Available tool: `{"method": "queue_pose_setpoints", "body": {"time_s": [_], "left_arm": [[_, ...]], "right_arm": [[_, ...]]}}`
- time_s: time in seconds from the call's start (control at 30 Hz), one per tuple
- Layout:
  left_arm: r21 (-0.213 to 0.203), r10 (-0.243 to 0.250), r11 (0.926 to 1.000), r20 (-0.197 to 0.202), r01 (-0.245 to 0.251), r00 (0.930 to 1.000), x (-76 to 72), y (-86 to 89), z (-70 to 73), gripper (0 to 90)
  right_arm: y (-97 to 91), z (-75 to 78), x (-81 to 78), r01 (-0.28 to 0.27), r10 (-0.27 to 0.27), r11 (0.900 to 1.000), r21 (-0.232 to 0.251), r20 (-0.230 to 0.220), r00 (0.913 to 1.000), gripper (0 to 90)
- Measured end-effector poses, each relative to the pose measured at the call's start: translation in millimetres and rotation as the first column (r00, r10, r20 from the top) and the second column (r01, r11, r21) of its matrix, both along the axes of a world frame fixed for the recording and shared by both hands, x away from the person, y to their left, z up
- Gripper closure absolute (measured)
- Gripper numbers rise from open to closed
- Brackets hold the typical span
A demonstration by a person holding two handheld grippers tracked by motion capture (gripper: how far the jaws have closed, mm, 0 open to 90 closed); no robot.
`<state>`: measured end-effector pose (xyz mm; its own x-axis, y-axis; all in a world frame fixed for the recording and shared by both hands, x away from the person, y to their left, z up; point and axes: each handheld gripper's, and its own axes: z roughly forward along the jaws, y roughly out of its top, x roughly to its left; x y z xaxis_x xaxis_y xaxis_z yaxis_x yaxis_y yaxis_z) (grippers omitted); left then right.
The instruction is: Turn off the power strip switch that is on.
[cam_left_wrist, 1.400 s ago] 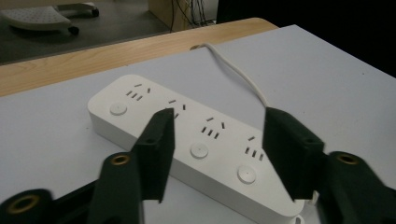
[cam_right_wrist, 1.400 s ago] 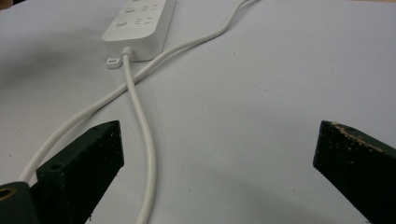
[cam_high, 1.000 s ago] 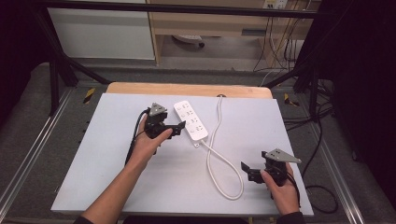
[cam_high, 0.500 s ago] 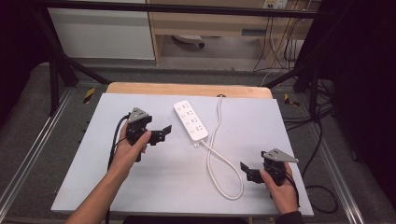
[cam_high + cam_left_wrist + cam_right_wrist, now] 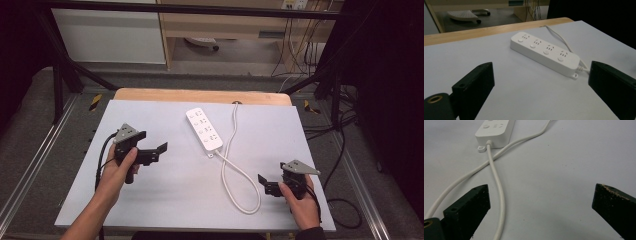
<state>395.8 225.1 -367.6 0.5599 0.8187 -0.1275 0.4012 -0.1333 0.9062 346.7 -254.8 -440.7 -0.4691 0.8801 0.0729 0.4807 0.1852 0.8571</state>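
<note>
Two tongs, left tongs (image 5: 161,148) and right tongs (image 5: 262,183), gape wide, pinching nothing. Right tongs could snag the white cord (image 5: 240,172) at lower middle, tugging the power strip (image 5: 204,129).

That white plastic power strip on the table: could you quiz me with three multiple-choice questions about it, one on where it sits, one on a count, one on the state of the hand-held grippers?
1. Where does the white plastic power strip lie on the pale grey table?
A. toward the far edge, near the middle
B. at the near left corner
C. off the table, on the floor

2. How many round buttons does the strip show?
A. two
B. four
C. six

3. How do the left hand-held gripper and right hand-held gripper stand?
A. both clamped on the white cord
B. left clamped on the strip
C. both open, holding nothing

Answers:
1 A, the high view shows it near the wooden far edge.
2 B, the left gripper view shows four buttons in a row.
3 C, each gripper view shows wide-apart jaws with nothing pressed between them.
</note>
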Motion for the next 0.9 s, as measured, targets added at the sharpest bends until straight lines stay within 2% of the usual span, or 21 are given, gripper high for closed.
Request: {"method": "queue_pose_setpoints", "body": {"time_s": [0.47, 0.77, 0.9], "left_arm": [[-0.023, 0.054, 0.9983, 0.010, -0.054, 0.9985, -40.8, 55.5, -9.1, 6.6], [-0.022, 0.083, 0.9964, 0.029, -0.082, 0.9961, -59.3, 77.9, -15.6, 6.7], [-0.021, 0.091, 0.9957, 0.025, -0.090, 0.9956, -65.9, 83.3, -23.4, 6.8]], "right_arm": [[-1.3, -2.3, -0.2, -0.001, 0.001, 1.0000, 0.002, -0.007, 1.0000, 2.4], [1.9, -1.1, 0.2, -0.006, 0.006, 1.0000, 0.000, -0.006, 1.0000, 2.4], [1.1, -2.3, -0.8, -0.002, 0.002, 1.0000, -0.006, -0.008, 1.0000, 2.4]]}}
